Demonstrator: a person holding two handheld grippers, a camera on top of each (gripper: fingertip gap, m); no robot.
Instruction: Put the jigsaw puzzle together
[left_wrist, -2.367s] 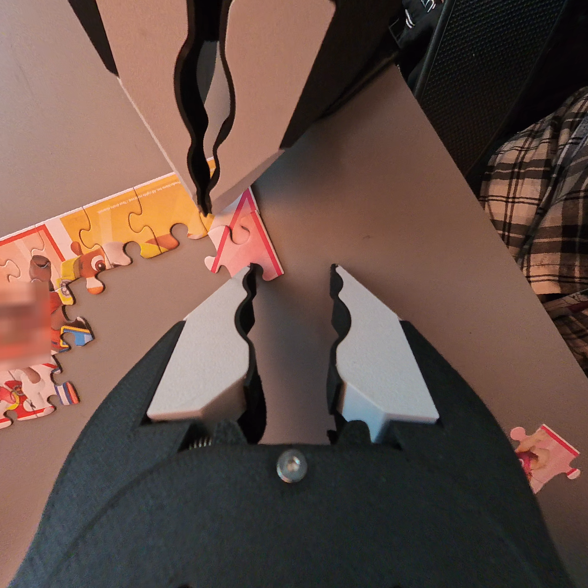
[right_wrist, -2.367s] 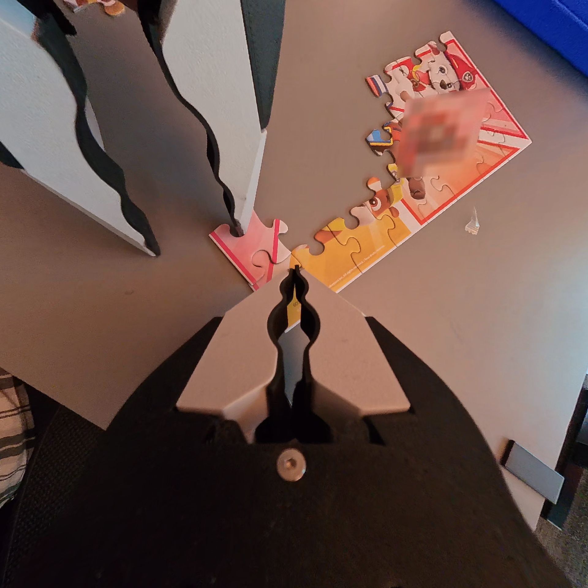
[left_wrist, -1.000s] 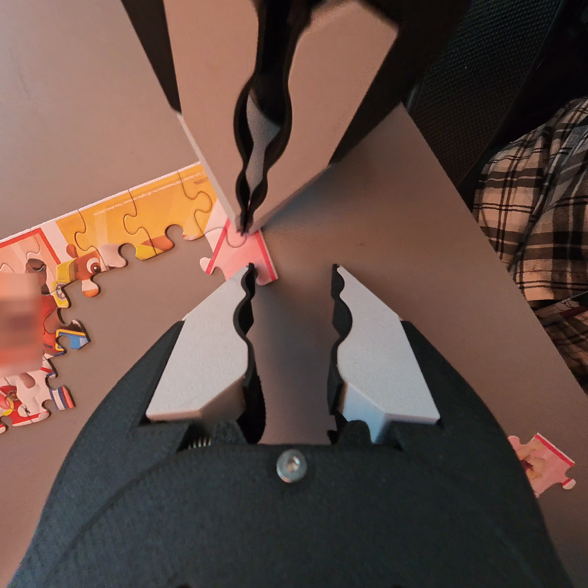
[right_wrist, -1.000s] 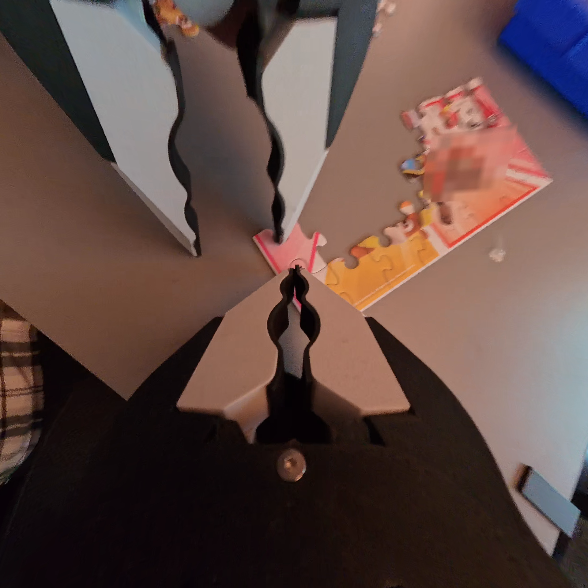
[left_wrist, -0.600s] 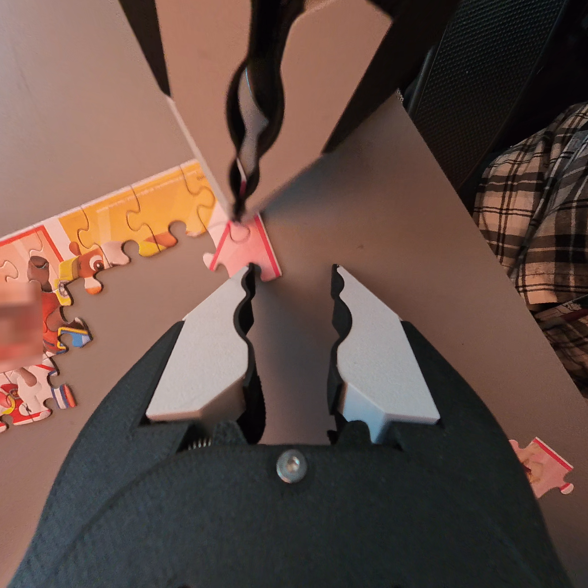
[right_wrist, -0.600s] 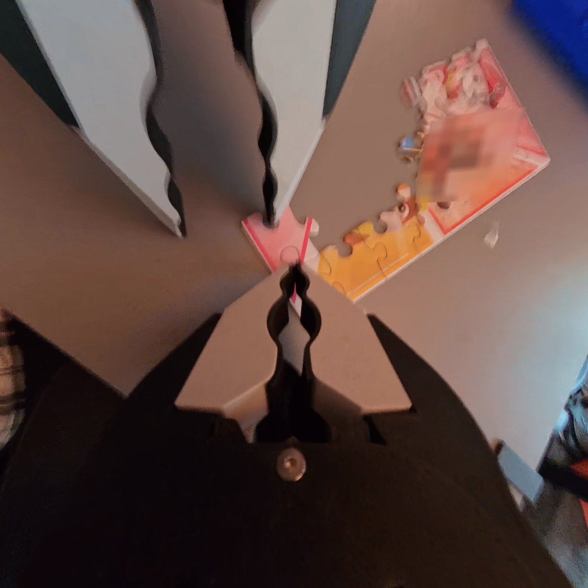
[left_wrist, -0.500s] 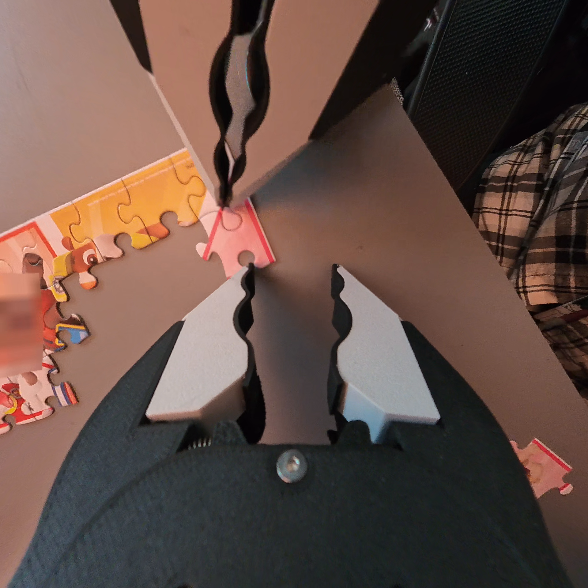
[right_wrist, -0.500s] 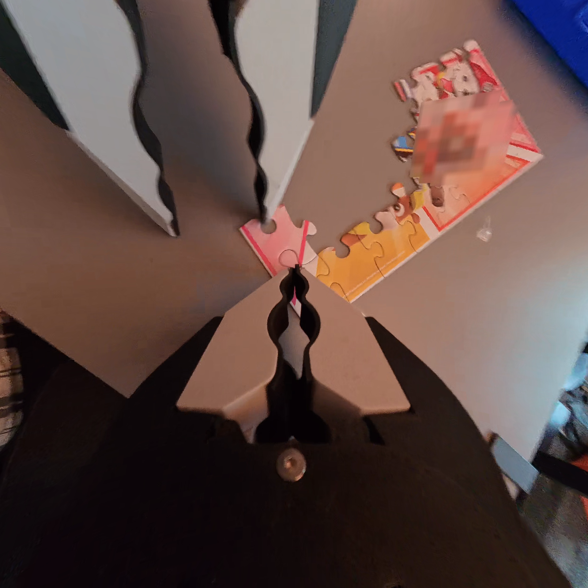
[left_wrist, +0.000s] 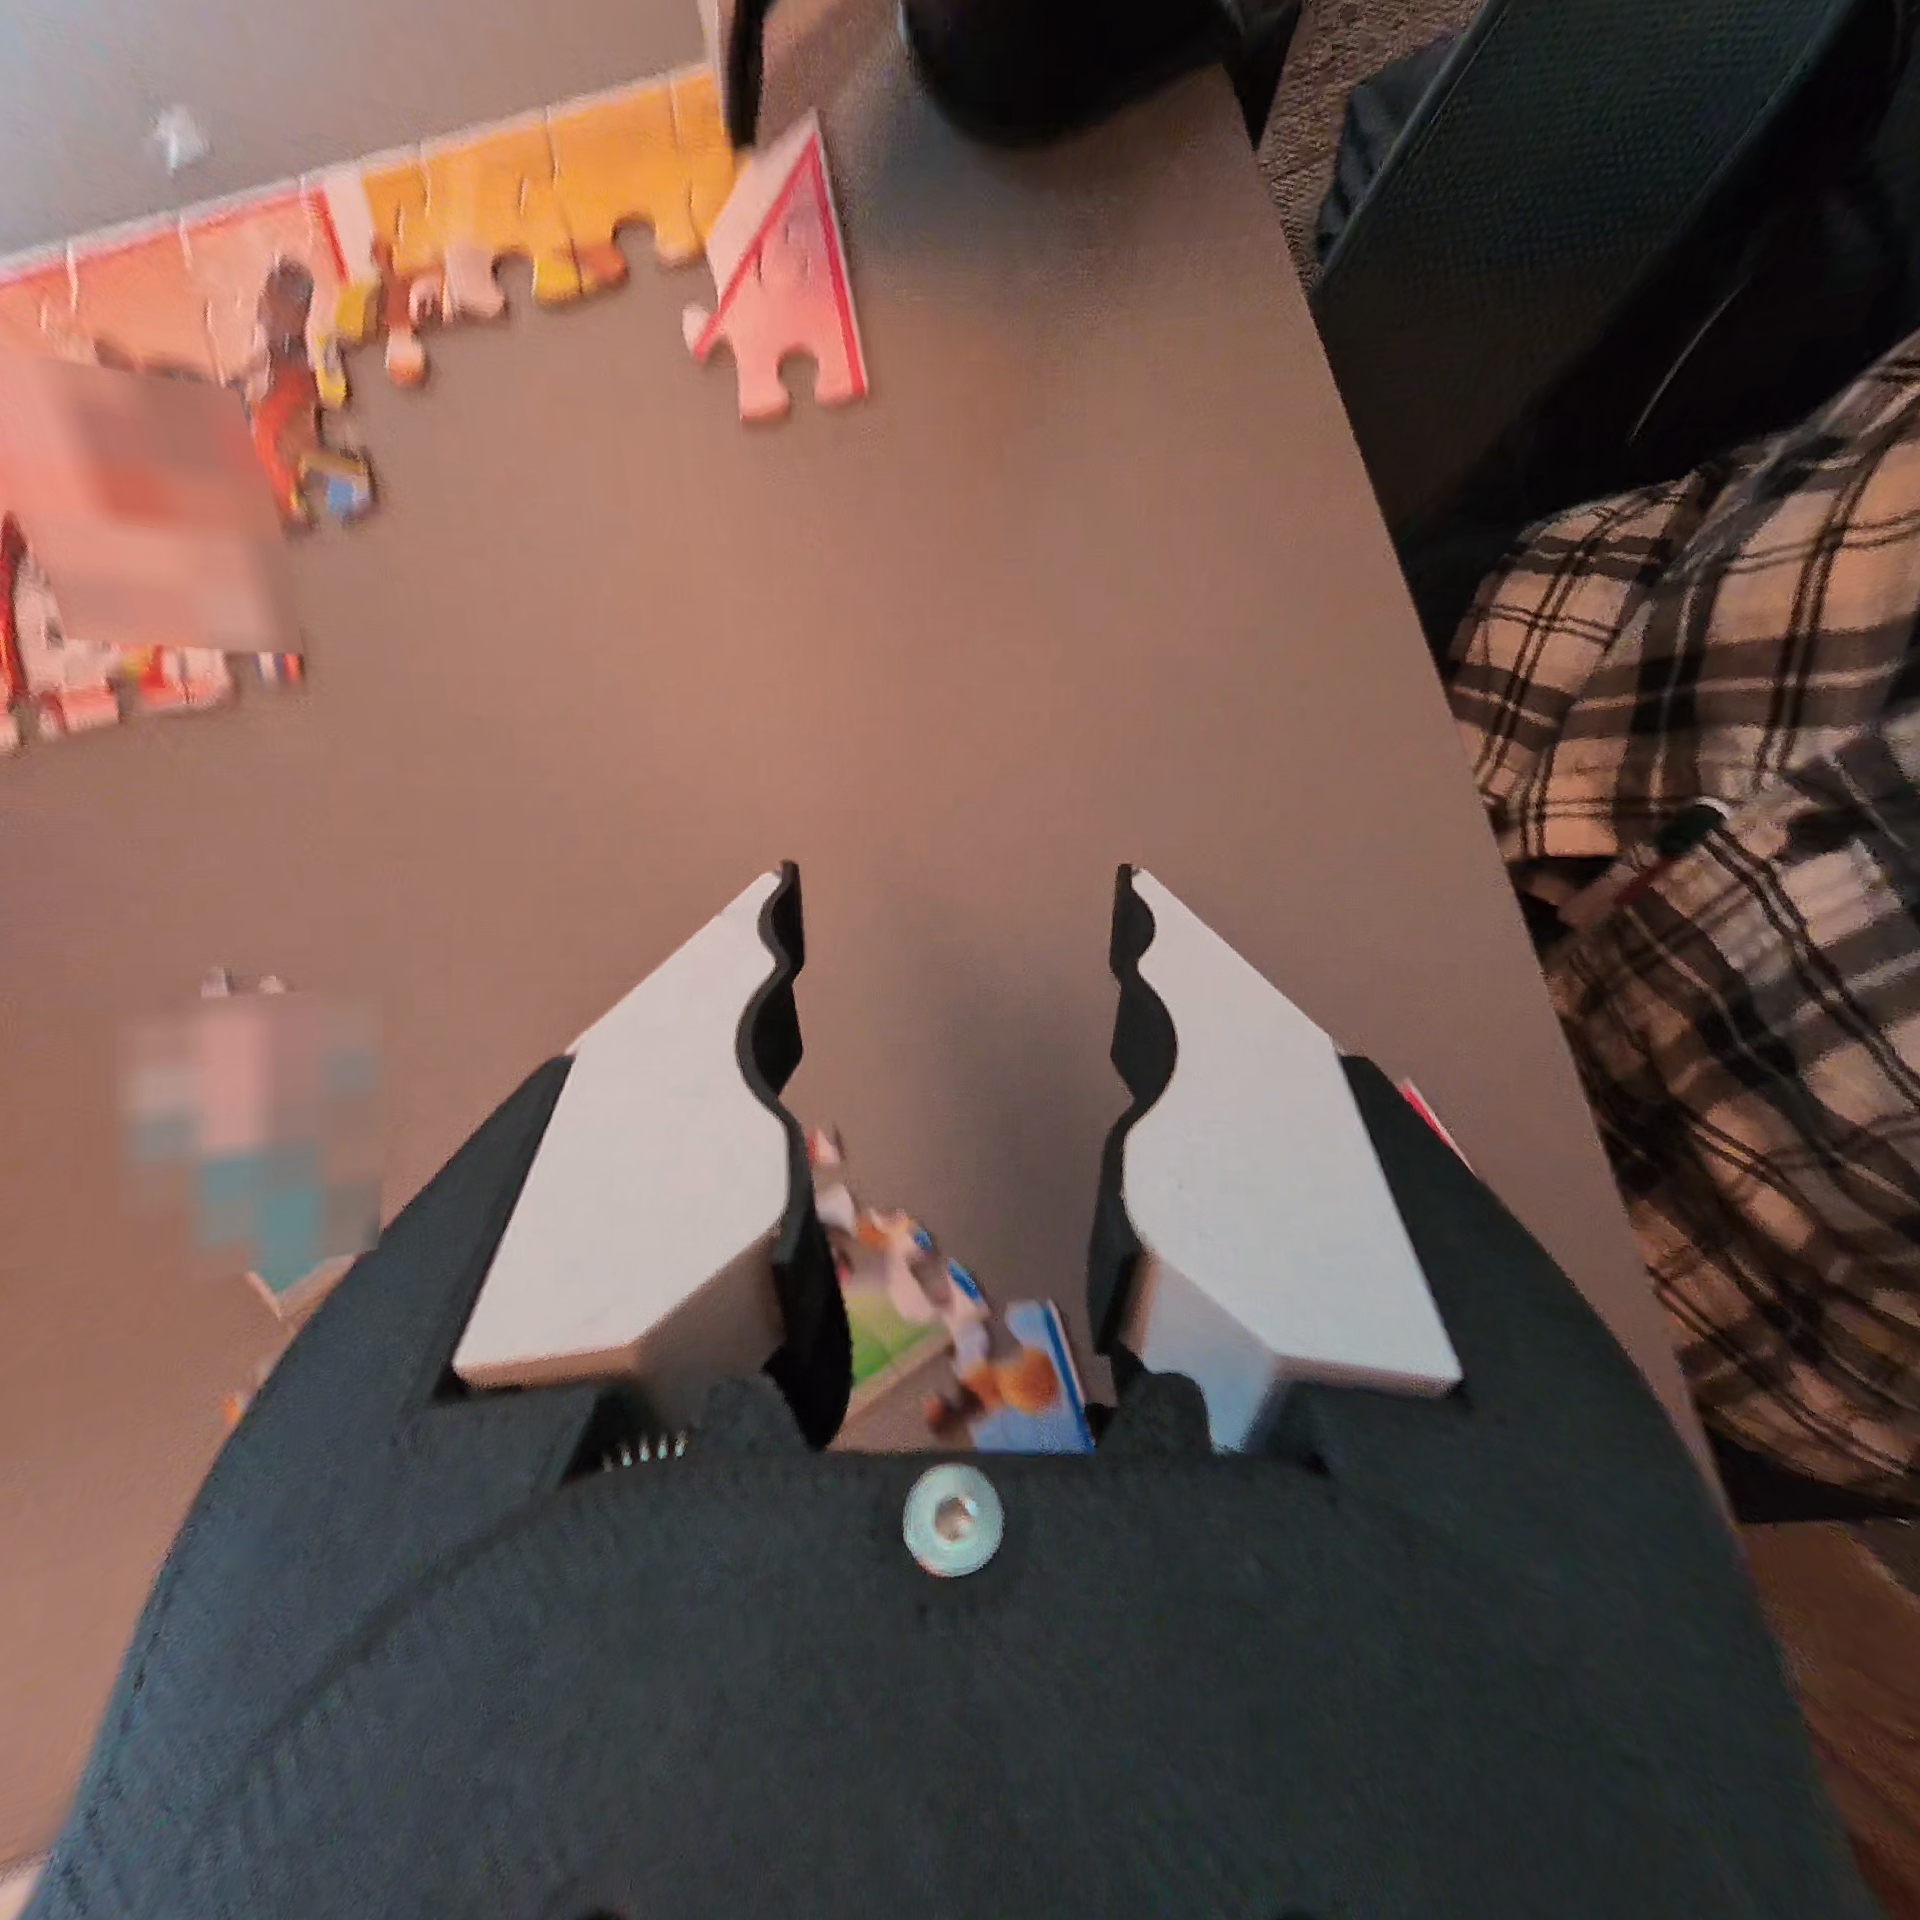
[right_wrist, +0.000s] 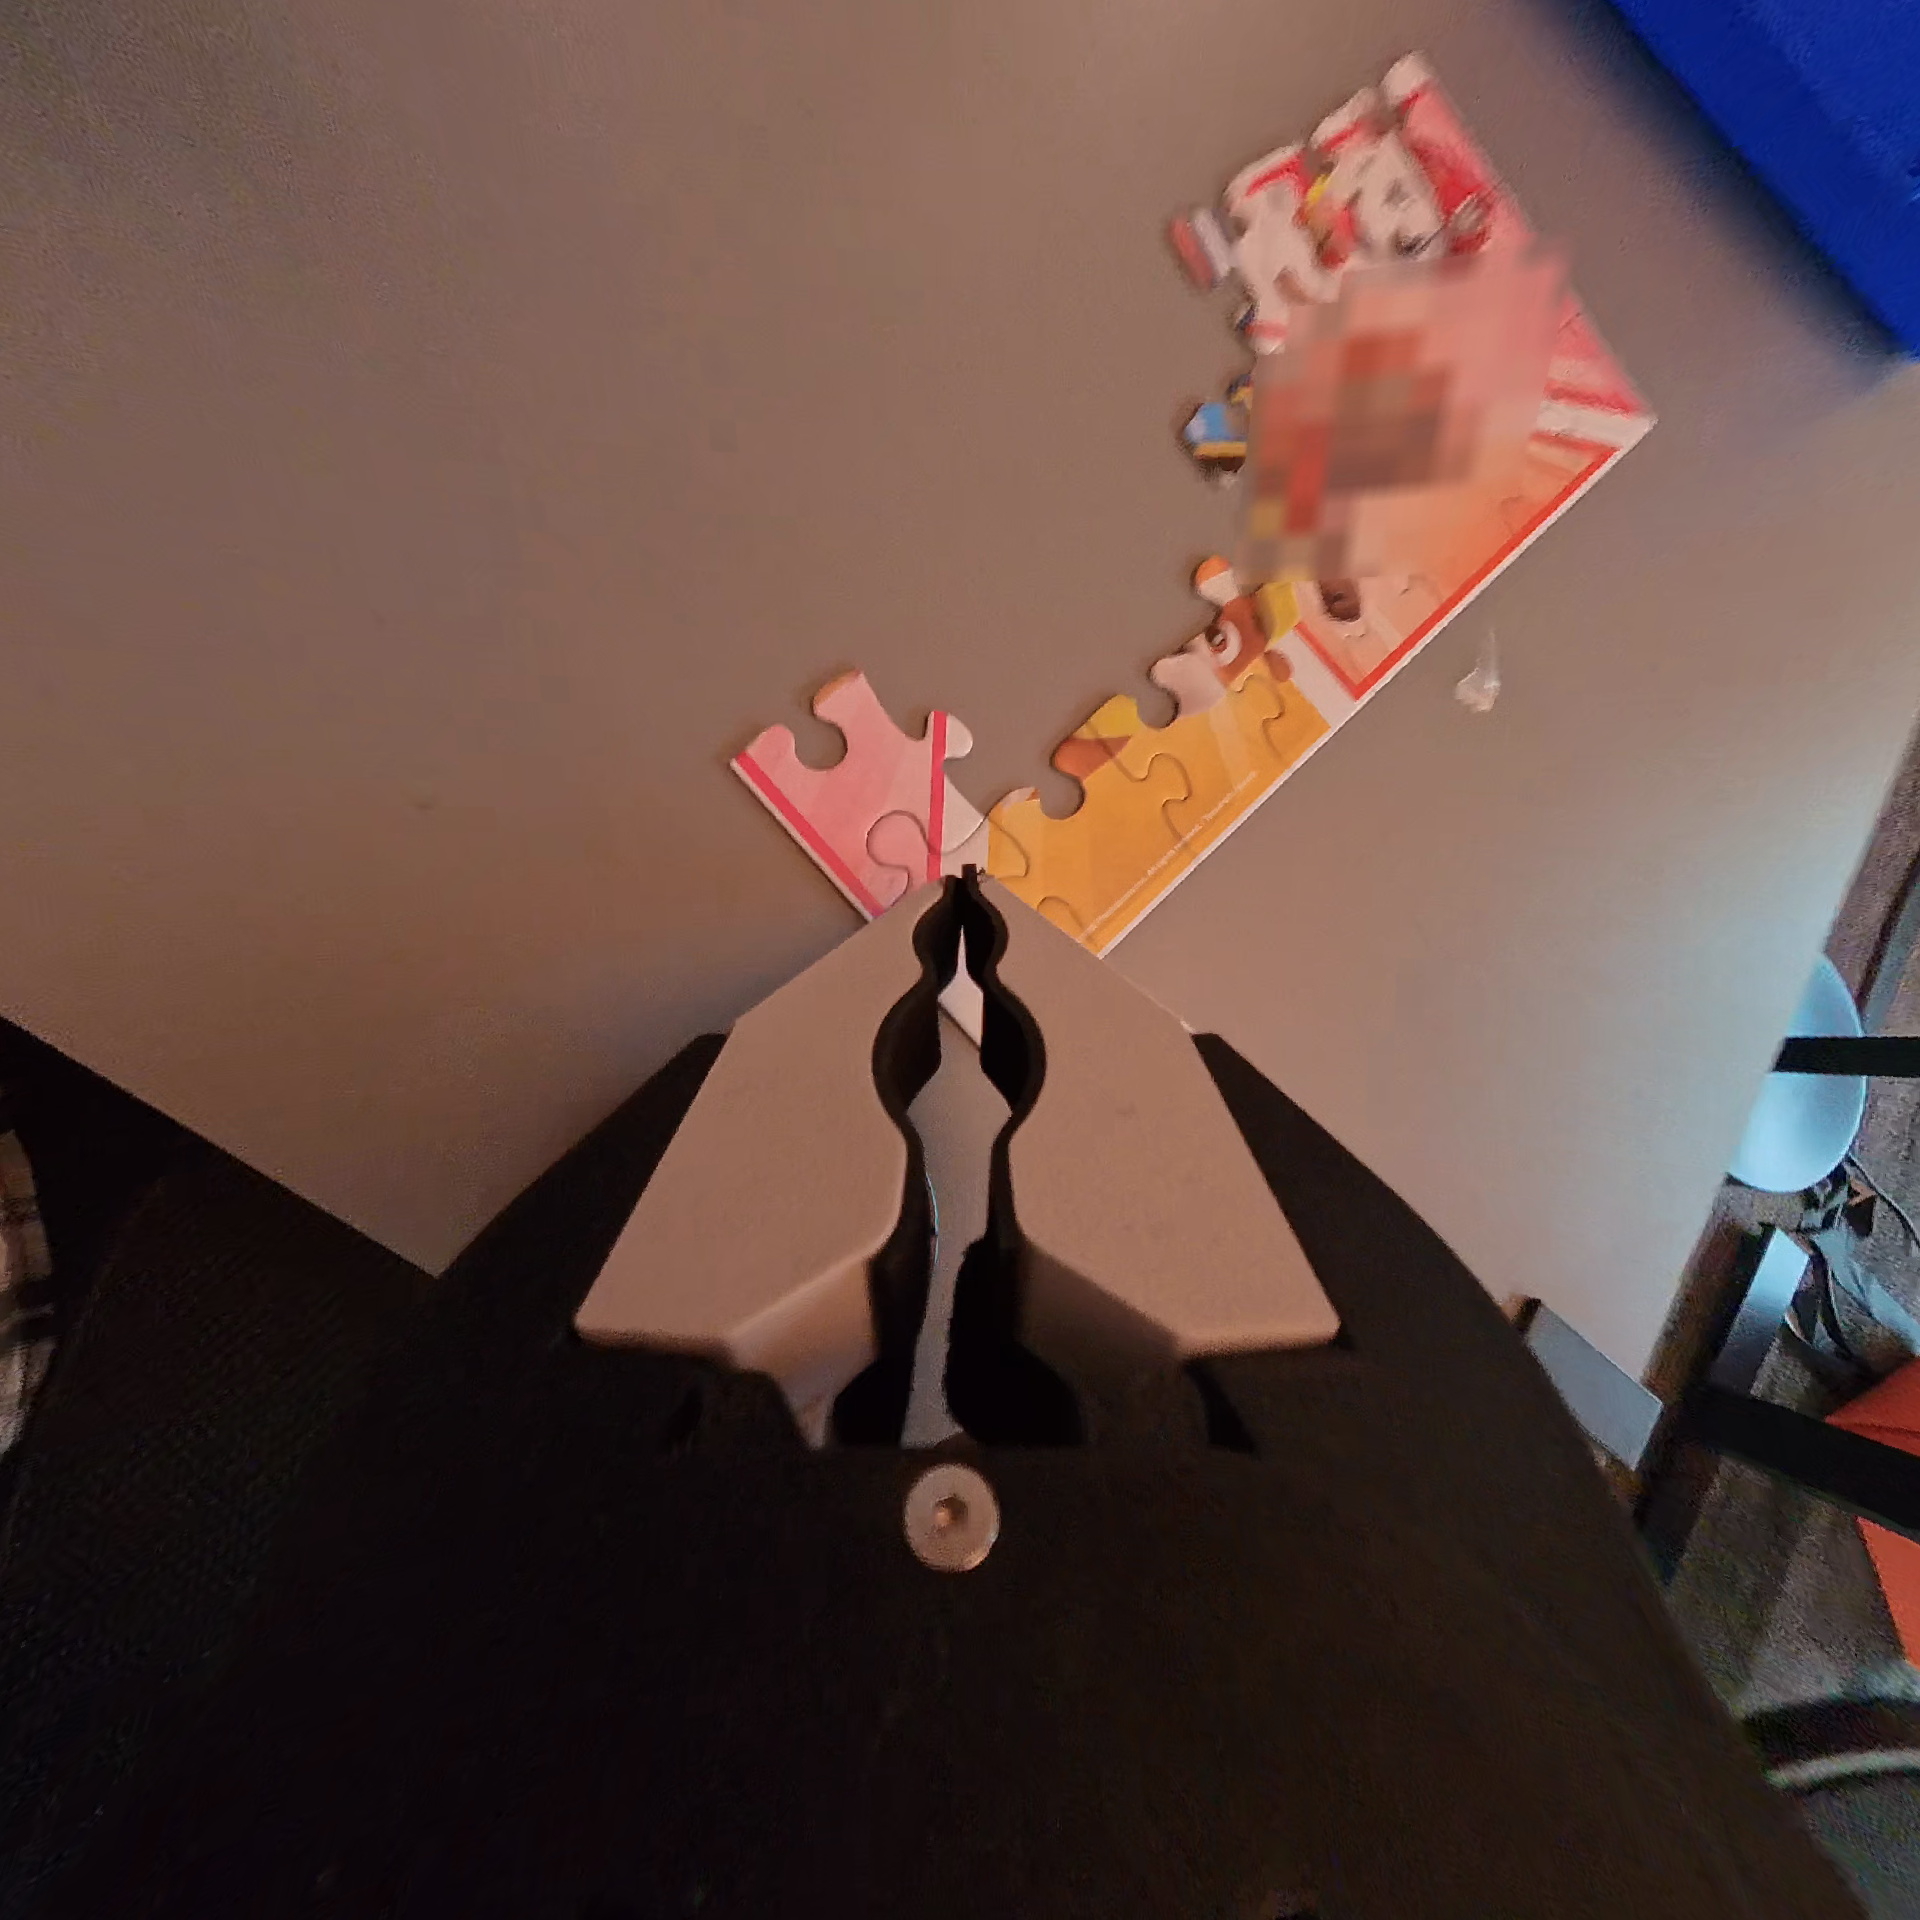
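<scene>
The partly built puzzle (left_wrist: 582, 197) lies on the brown table, with a yellow edge row and a pink corner section (left_wrist: 795, 301) joined at its end. My left gripper (left_wrist: 951, 883) is open and empty, well back from the puzzle, over bare table. My right gripper (right_wrist: 964, 885) is shut, its tips down on the puzzle's corner where the pink section (right_wrist: 852, 790) meets the yellow row (right_wrist: 1164, 800). I cannot tell if it pinches the edge. It shows as a dark finger in the left wrist view (left_wrist: 743, 94).
Loose pieces (left_wrist: 935, 1320) lie under my left gripper, and another (left_wrist: 1423, 1117) shows by its right finger. A person in plaid (left_wrist: 1714, 831) sits at the table's right edge. A small scrap (right_wrist: 1481, 681) lies beside the puzzle. A blue object (right_wrist: 1787, 125) is beyond it. From the right gripper's tips to the yellow row (right_wrist: 1164, 800) is close to 6 centimeters.
My left gripper has pulled back from the pink corner section and left the right wrist view. The pink section now sits against the yellow row. My right gripper stays shut at the corner.
</scene>
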